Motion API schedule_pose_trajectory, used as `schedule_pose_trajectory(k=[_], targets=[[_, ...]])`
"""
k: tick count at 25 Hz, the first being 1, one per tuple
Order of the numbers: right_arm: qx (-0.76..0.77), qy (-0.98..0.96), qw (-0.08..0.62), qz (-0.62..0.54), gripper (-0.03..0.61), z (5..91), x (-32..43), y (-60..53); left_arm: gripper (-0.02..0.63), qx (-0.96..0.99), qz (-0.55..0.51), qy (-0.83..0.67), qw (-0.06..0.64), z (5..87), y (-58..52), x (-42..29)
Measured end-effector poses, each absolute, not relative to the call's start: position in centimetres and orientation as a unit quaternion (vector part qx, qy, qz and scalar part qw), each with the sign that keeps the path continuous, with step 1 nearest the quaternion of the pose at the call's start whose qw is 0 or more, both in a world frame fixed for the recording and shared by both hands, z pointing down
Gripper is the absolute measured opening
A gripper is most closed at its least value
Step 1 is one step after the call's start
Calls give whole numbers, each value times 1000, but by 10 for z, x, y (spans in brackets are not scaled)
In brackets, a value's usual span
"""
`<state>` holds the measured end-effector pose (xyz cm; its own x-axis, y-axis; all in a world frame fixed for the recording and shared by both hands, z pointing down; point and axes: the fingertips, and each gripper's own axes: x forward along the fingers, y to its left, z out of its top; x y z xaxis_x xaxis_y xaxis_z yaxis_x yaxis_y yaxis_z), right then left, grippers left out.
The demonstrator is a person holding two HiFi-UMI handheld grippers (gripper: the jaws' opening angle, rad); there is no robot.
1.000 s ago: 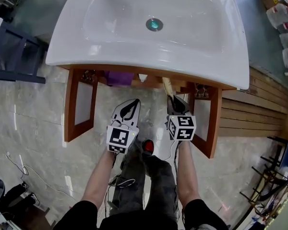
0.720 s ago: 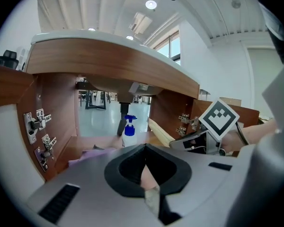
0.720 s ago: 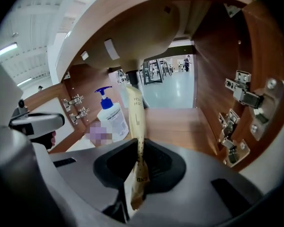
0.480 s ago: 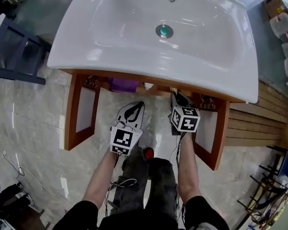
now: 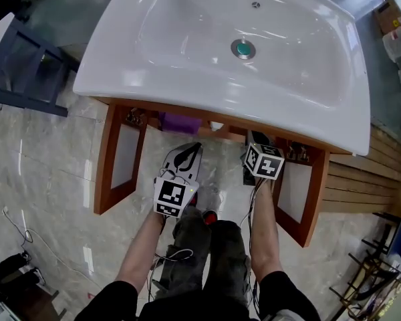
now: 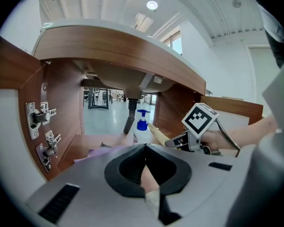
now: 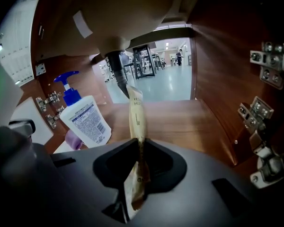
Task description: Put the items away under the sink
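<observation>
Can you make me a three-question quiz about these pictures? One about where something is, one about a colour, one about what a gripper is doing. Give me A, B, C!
1. Where is the white pump bottle? A) in the basin B) on the floor outside C) inside the cabinet under the sink
2. What colour is its pump? A) blue B) red C) yellow
3. What is the right hand-held gripper doing? A) open, empty B) shut on a thin beige packet C) shut on the bottle
Answers: 1 C, it stands on the cabinet's wooden floor; 2 A, the pump head is blue; 3 B, the packet sticks out between its closed jaws.
</observation>
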<state>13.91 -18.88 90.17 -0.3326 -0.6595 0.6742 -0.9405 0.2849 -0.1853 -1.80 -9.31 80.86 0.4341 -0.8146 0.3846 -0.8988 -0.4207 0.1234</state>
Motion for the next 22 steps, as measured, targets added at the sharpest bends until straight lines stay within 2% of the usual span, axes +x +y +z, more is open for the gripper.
schedule_pose_trajectory(k=[9,14,18,22], targets=[[539,-761,216,288,64,898,142,-190,6,829,129,-521,158,805,-88,-21],[541,-770,203,270,139,892,141,-188,6,827,126,-525,156,804,-87,-23],[533,-779,202,262,170,884,138,-180,6,825,128,-527,159,801,-81,-25],[535,-780,196,259,172,867,136,-169,6,825,135,-524,159,786,-74,-26]])
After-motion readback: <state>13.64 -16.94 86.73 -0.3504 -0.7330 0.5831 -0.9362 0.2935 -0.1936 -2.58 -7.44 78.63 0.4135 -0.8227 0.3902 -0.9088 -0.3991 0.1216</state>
